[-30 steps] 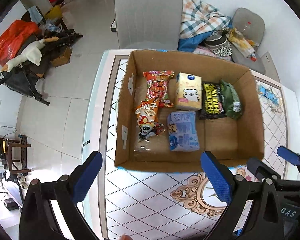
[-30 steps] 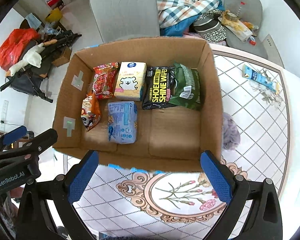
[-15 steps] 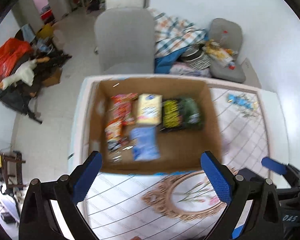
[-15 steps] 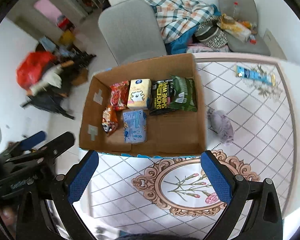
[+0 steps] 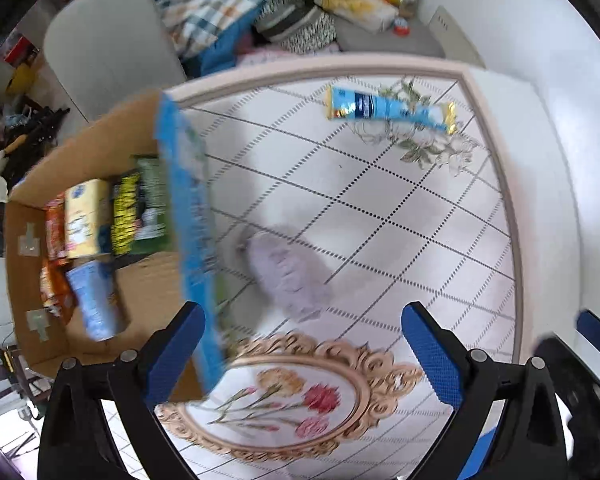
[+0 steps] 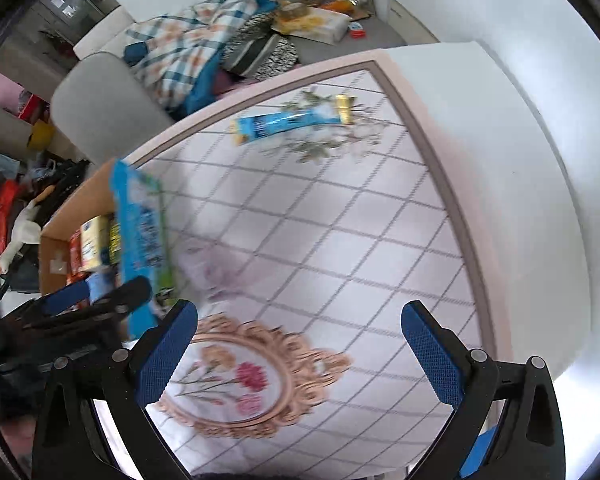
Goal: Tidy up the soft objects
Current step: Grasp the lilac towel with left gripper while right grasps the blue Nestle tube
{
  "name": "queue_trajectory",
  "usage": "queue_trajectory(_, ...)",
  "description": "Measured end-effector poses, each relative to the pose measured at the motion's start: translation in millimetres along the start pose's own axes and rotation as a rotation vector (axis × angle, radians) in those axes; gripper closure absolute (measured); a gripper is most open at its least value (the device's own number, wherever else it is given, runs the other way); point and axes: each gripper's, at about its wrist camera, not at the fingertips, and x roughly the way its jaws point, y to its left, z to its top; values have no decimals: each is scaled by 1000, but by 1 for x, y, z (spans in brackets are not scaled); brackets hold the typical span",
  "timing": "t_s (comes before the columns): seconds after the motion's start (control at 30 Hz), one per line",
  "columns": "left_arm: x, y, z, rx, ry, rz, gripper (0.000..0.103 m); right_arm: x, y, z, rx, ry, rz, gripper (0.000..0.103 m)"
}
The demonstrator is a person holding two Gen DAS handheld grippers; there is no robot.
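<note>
My left tool (image 5: 300,344) gapes wide and empty; the lilac fuzzy cloth (image 5: 286,272) lies at twelve o'clock on the counter (image 5: 400,216) beside the cardboard box (image 5: 148,280). Likely light, floppy: pinch its bunched middle.

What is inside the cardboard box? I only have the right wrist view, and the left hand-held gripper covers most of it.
Observer: The left wrist view shows a light blue pack lying at the near end of the cardboard box, beside orange snack packs.
Operator: Any room left?
Observer: Yes, the floor next to the light blue pack is bare cardboard.
Operator: And the purple blur on the table?
Observer: It is a lavender fuzzy object, lying on the table just outside the box's blue printed wall.
</note>
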Motion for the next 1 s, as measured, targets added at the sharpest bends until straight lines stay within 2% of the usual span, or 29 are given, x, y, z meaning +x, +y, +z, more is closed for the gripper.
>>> queue_trajectory(0.17, 57, -2, 21, -98, 101, 28, 2, 29, -18, 32, -103, 51, -28, 0)
queue_trajectory(0.27, 86, -1, 27, -167, 169, 83, 2, 49, -14, 53, -221, 73, -64, 0)
queue_trajectory(0.47, 117, -1, 31, -256, 232, 69, 2, 84, 1, 107, -433, 116, -71, 0)
queue_trajectory(0.57, 130, 2, 33, -282, 260, 104, 2, 107, 19, 136, -557, 136, -95, 0)
queue_trajectory(0.73, 136, 4, 40, -298, 251, 127, 2, 156, 55, 172, -719, 225, -144, 0)
queue_trajectory(0.87, 137, 4, 44, -297, 234, 120, 4, 192, 77, 193, -801, 256, -184, 0)
queue_trajectory(1.0, 131, 8, 52, -337, 198, 57, 5, 222, 88, 212, -805, 302, -177, 0)
